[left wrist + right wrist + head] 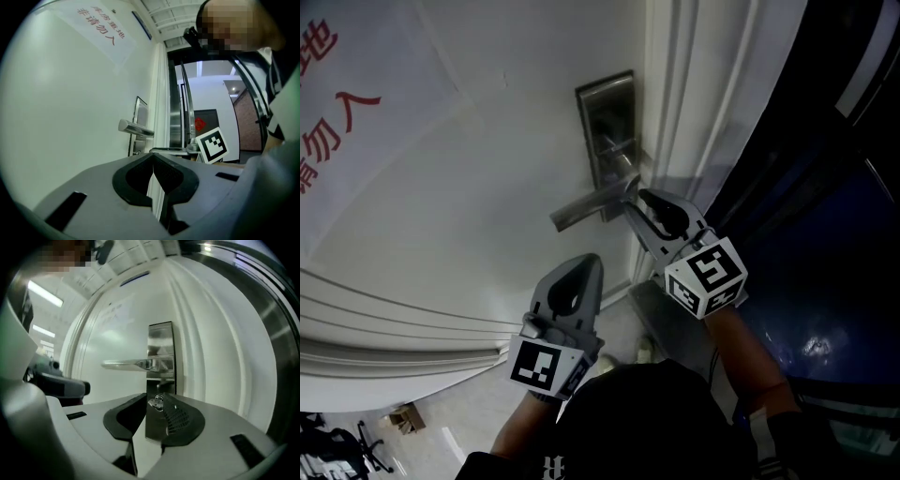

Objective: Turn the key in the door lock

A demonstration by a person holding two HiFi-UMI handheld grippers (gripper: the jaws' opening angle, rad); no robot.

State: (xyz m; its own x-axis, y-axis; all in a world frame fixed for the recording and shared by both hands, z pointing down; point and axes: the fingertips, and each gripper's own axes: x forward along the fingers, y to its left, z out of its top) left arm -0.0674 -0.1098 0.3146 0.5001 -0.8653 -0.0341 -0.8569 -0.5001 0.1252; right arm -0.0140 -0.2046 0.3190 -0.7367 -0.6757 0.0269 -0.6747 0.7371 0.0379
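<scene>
Head view: right gripper (639, 202) seen at lock plate (607, 131), under handle (586, 203); left gripper (587, 264) held lower, farther off.
Left gripper view: jaws closed, nothing held.
Right gripper view: jaws narrowly parted; key (157, 402) seen between tips, beside right pad, shaft pointed away into plate; judged not yet clamped.

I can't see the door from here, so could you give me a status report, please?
Left hand-held gripper shut, empty, back from door. Right hand-held gripper open, jaws either side of key in lock plate. Handle just above, clear.
</scene>
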